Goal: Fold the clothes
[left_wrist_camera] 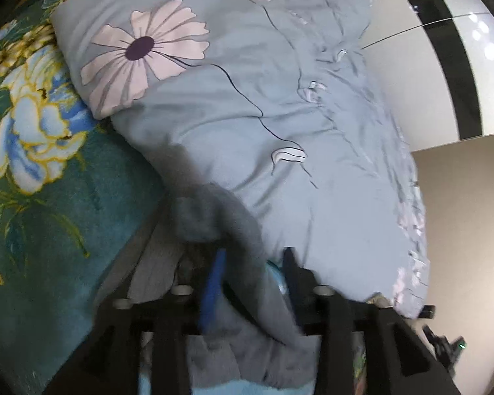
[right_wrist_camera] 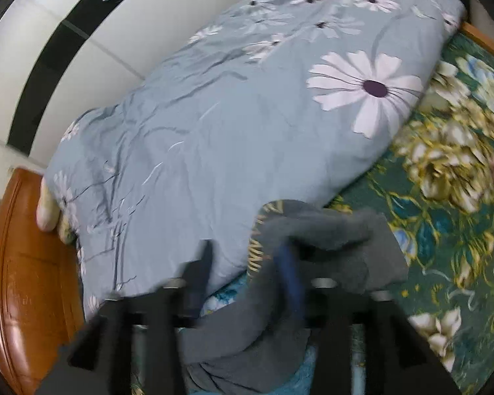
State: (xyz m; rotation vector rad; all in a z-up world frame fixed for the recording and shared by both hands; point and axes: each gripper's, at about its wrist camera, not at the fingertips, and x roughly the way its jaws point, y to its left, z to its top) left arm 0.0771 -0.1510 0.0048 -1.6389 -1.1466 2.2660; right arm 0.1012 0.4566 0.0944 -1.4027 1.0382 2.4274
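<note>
While the grey garment (left_wrist_camera: 233, 230) hangs bunched over the teal floral blanket (left_wrist_camera: 49, 197), the left gripper (left_wrist_camera: 252, 263) stands with its fingers parted and a thick fold of the cloth running between them — whether they truly pinch it I cannot tell, the picture being blurred. To the right, the right gripper (right_wrist_camera: 247, 263) likewise has its fingers apart, the same grey garment (right_wrist_camera: 329, 230) draped across the blue one. The pale-blue daisy quilt (right_wrist_camera: 214, 115) lies just behind. The risk, as I judge it: cloth slipping from a loose hold, or an edge snagging the quilt — spoiling the fold.
</note>
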